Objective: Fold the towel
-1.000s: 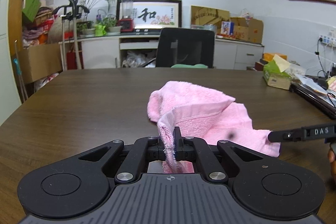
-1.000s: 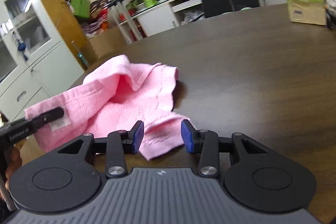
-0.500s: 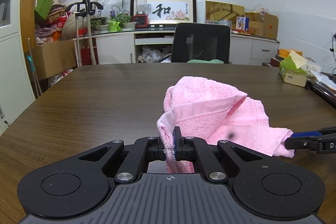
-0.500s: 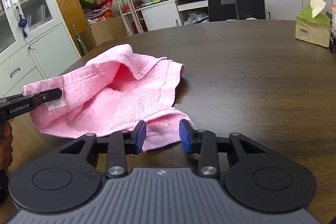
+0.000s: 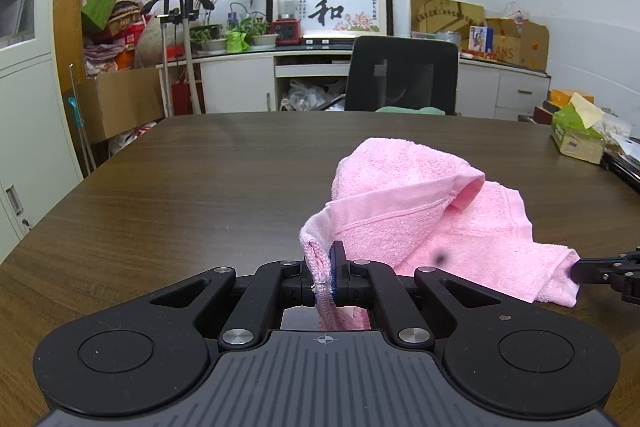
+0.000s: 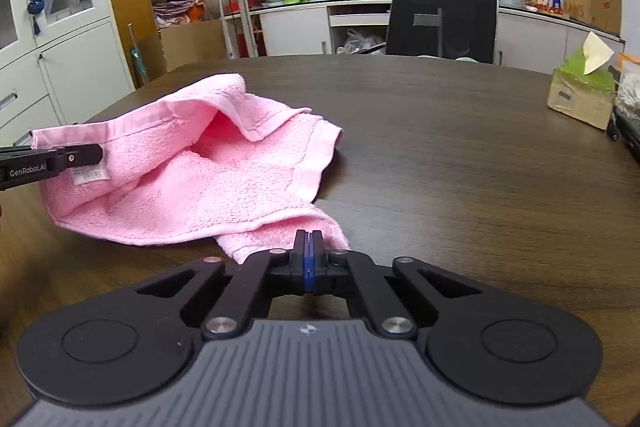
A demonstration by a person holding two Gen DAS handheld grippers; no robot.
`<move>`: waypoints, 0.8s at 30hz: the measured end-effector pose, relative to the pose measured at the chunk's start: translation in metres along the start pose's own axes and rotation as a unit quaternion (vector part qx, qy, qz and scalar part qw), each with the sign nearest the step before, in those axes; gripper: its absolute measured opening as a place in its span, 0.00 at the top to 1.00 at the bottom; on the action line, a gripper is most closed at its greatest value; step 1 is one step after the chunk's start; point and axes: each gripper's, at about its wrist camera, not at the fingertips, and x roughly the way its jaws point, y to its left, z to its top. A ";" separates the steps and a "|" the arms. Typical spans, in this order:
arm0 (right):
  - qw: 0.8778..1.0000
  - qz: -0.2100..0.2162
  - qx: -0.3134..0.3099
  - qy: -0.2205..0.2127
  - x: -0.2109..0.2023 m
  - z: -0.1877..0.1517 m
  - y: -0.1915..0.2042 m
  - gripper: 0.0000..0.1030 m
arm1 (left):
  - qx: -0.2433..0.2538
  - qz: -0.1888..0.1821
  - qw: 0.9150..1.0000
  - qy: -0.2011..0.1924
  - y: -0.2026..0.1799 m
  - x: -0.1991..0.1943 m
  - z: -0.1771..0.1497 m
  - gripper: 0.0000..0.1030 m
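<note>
Basically the pink towel (image 6: 192, 183) lies rumpled near the table's (image 6: 460, 155) front edge; soft, light, floppy terry, best gripped at hemmed corners. Left gripper (image 5: 326, 273) clamps one corner, right gripper (image 6: 308, 261) is clenched on another. Left gripper's finger reads "GenRobot.AI"; sewn-in label unreadable

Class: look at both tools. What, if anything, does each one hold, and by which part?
Both hold the pink towel. The left tool pinches a hemmed corner near the label. The right tool appears shut on the opposite near corner.
</note>
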 end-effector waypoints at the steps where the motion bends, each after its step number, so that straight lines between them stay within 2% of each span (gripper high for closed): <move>1: 1.000 -0.004 -0.001 -0.008 -0.002 0.001 0.001 1.00 | -0.003 0.000 1.000 0.001 0.001 0.000 0.000 0.96; 5: 1.000 0.001 0.008 -0.029 -0.010 0.003 -0.002 1.00 | -0.019 -0.002 1.000 0.003 0.008 0.000 0.001 0.96; 8: 0.999 0.026 0.027 -0.025 -0.011 0.002 -0.013 0.98 | -0.029 0.001 1.000 0.003 0.014 -0.001 0.001 0.96; 14: 0.998 0.062 0.034 -0.001 -0.001 0.000 -0.019 0.86 | -0.038 0.009 0.999 0.015 0.019 0.004 0.002 0.96; 18: 0.997 0.067 0.029 0.008 0.003 0.001 -0.019 0.83 | -0.036 0.014 0.999 0.023 0.020 0.007 0.001 0.96; 21: 0.996 0.084 0.033 0.016 0.010 0.004 -0.022 0.74 | -0.032 0.017 0.999 0.028 0.018 0.009 0.000 0.96; 23: 0.995 0.093 0.039 0.018 0.014 0.006 -0.024 0.64 | -0.030 0.021 0.999 0.031 0.017 0.011 0.000 0.96; 24: 0.996 0.086 0.031 0.013 0.015 0.008 -0.023 0.54 | -0.030 0.021 0.999 0.032 0.017 0.011 -0.001 0.96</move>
